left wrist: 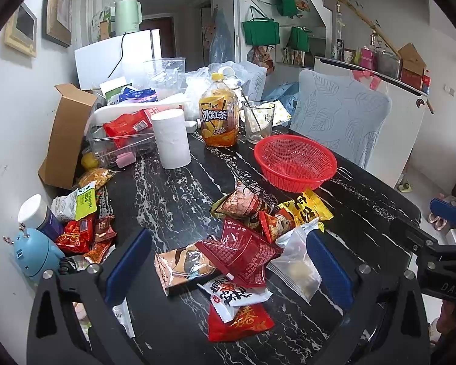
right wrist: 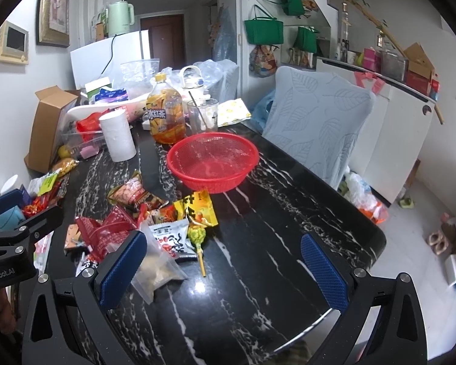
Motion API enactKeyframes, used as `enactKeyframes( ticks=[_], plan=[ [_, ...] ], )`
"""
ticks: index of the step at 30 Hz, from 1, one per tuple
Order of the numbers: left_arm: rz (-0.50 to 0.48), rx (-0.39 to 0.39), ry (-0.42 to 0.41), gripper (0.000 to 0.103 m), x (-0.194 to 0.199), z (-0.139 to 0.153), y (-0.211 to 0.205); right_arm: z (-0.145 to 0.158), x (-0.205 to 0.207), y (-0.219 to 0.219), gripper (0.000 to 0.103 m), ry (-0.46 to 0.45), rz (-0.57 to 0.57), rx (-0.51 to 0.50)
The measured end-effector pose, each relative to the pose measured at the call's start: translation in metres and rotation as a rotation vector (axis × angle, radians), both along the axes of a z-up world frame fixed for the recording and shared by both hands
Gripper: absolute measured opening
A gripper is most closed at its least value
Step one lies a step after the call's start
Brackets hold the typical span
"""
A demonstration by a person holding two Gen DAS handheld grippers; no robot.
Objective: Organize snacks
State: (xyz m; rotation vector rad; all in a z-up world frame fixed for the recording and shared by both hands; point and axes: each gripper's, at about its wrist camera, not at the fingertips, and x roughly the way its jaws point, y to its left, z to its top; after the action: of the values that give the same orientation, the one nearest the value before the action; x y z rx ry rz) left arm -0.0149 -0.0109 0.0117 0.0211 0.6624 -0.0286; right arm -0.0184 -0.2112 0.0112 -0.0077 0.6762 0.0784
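Several snack packets [left wrist: 243, 243] lie in a heap on the black marble table [left wrist: 173, 200]: dark red, yellow, brown and clear ones. My left gripper [left wrist: 228, 264] hangs open just above the near part of the heap, its blue pads either side of it. An empty red basket [left wrist: 295, 159] stands beyond the pile. In the right wrist view the same heap [right wrist: 143, 216] lies left of centre, with a green lollipop [right wrist: 197, 237] at its edge. My right gripper [right wrist: 225, 258] is open over bare table, its left pad by a clear bag [right wrist: 158, 270]. The red basket [right wrist: 212, 158] is ahead.
A tea bottle [left wrist: 219, 115], a glass [left wrist: 258, 120] and a paper roll [left wrist: 171, 138] stand at the back. More snacks [left wrist: 82, 228], a cardboard box [left wrist: 67, 133] and a clear tub [left wrist: 118, 146] crowd the left edge. A covered chair [left wrist: 340, 112] stands right of the table.
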Motion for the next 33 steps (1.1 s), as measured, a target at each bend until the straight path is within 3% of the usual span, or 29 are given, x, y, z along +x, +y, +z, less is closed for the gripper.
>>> enactKeyframes(
  ticks=[33],
  plan=[
    [0.001,-0.018,0.004,0.103,-0.0026,-0.0048,-0.0047,-0.0043,0.0018,-0.0056,0.103,0.020,0.002,0.030]
  ],
)
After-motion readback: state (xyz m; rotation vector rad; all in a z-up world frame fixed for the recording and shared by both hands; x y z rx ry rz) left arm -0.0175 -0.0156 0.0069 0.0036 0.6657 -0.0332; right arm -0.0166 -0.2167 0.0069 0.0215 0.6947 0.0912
